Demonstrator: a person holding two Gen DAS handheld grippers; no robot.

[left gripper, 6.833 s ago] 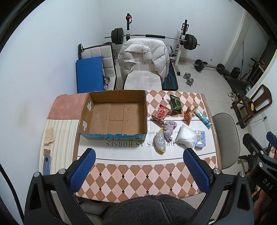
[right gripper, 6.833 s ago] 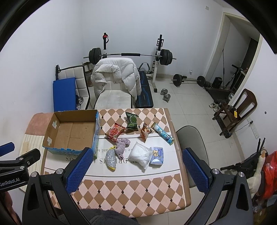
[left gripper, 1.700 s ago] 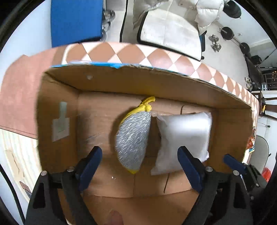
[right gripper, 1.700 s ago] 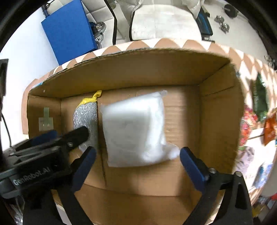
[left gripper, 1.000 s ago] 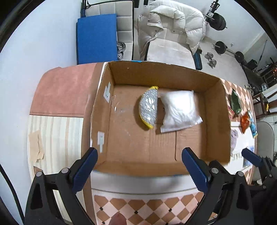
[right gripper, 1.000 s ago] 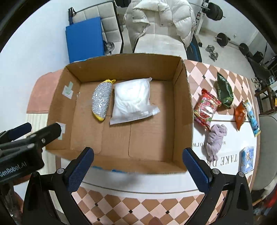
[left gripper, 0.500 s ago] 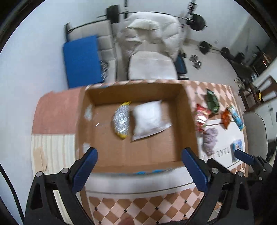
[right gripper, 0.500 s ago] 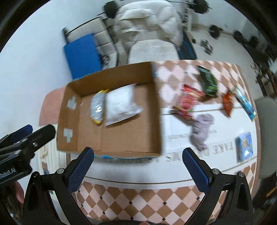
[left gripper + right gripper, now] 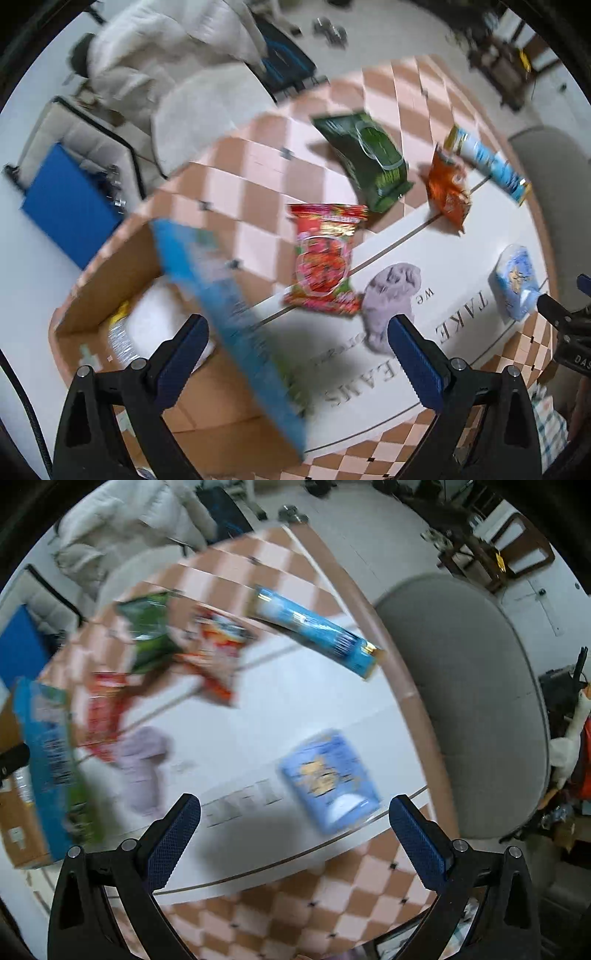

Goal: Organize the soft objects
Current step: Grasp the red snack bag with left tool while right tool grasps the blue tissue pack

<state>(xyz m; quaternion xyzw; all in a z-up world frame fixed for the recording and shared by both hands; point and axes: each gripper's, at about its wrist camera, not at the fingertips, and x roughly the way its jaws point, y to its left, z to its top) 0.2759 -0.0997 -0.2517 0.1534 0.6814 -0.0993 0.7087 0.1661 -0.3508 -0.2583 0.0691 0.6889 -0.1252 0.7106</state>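
A cardboard box [image 9: 236, 317] with a blue side stands at the left; a silver-and-yellow pouch [image 9: 118, 336] and a white bag [image 9: 159, 314] lie in it. A grey cloth [image 9: 388, 295] lies on the table [image 9: 369, 373], just beyond my left gripper [image 9: 299, 354], which is open and empty. A light blue tissue pack [image 9: 332, 775] lies just ahead of my right gripper [image 9: 295, 834], also open and empty. The cloth [image 9: 144, 764] and the box [image 9: 48, 753] show blurred at the left in the right wrist view.
Red [image 9: 325, 258], green [image 9: 369, 158], orange [image 9: 447, 188] and long blue [image 9: 487, 166] snack packets lie on the far side of the table. A grey chair [image 9: 480, 701] stands at the right edge. A chair with a white jacket [image 9: 177, 62] stands behind.
Both grippers have swung right, away from the box and down toward the loose items. The box has shifted to the left of both views. Both grippers stay open.
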